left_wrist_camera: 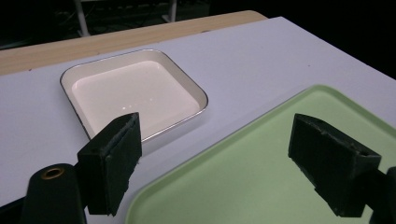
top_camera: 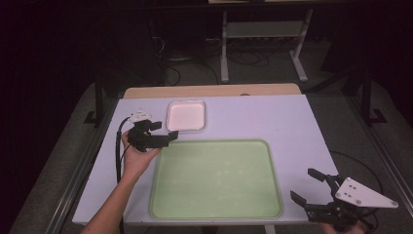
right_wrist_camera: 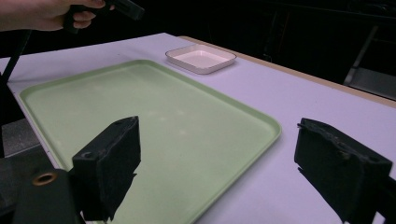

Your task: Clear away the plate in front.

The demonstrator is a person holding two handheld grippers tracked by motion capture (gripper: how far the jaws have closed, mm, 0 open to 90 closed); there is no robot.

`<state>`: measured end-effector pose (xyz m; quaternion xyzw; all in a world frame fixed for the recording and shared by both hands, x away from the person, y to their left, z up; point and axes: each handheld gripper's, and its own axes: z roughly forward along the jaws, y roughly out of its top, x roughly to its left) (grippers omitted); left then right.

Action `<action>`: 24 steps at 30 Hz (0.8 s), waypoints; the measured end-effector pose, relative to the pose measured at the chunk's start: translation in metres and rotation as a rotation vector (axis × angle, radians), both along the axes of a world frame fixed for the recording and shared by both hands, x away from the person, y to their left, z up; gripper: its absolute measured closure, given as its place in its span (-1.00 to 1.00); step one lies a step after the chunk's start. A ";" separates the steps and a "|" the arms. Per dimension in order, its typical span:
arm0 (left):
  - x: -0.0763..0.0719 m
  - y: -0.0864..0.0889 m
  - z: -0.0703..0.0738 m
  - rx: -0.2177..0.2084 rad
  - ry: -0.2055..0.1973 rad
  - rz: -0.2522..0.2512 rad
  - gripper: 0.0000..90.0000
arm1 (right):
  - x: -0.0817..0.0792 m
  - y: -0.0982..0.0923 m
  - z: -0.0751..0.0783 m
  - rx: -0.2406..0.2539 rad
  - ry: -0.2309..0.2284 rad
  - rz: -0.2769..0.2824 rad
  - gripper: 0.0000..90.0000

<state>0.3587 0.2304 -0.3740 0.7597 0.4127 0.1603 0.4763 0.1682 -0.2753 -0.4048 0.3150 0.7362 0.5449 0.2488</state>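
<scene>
Your left gripper (top_camera: 165,130) hangs spread and empty, the shallow white square dish (top_camera: 185,116) just ahead, not yet grasped. Your right gripper (top_camera: 308,186) waits released beside the pale green plastic tray (top_camera: 216,213).

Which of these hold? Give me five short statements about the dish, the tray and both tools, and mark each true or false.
1. The left tool is open and holds nothing. True.
2. The white square dish sits inside the green tray. False: it stands on the table beyond the tray's far left corner.
3. The green tray is bare. True.
4. The right tool is shut on the tray's rim. False: it is open, beside the tray's right edge.
5. The dish holds food. False: nothing lies in it.
</scene>
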 end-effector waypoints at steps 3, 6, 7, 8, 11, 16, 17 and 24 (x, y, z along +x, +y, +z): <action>0.007 0.000 -0.001 0.000 0.012 0.007 -0.62 | 0.000 -0.001 0.000 0.003 0.004 -0.001 -0.70; 0.014 -0.001 -0.002 0.001 0.021 0.008 -0.62 | 0.001 -0.002 -0.001 0.006 0.004 -0.001 -0.70; 0.016 -0.001 -0.001 0.007 0.020 0.011 -0.62 | 0.001 -0.002 0.000 0.006 0.004 -0.001 -0.70; 0.019 -0.002 -0.001 0.015 0.018 0.012 -0.62 | 0.001 -0.001 0.000 0.004 0.004 0.000 -0.70; 0.025 -0.002 0.001 0.020 0.020 0.015 -0.62 | 0.001 -0.001 0.000 0.002 0.005 0.001 -0.70; 0.035 -0.003 0.001 0.016 0.033 0.025 -0.59 | 0.002 -0.001 -0.001 0.004 0.006 0.000 -0.70; 0.037 -0.003 0.000 0.019 0.037 0.028 -0.59 | 0.003 -0.001 -0.001 0.004 0.006 0.000 -0.70; 0.050 -0.002 -0.002 0.021 0.066 0.055 -0.58 | 0.003 -0.001 0.000 0.004 0.004 0.003 -0.70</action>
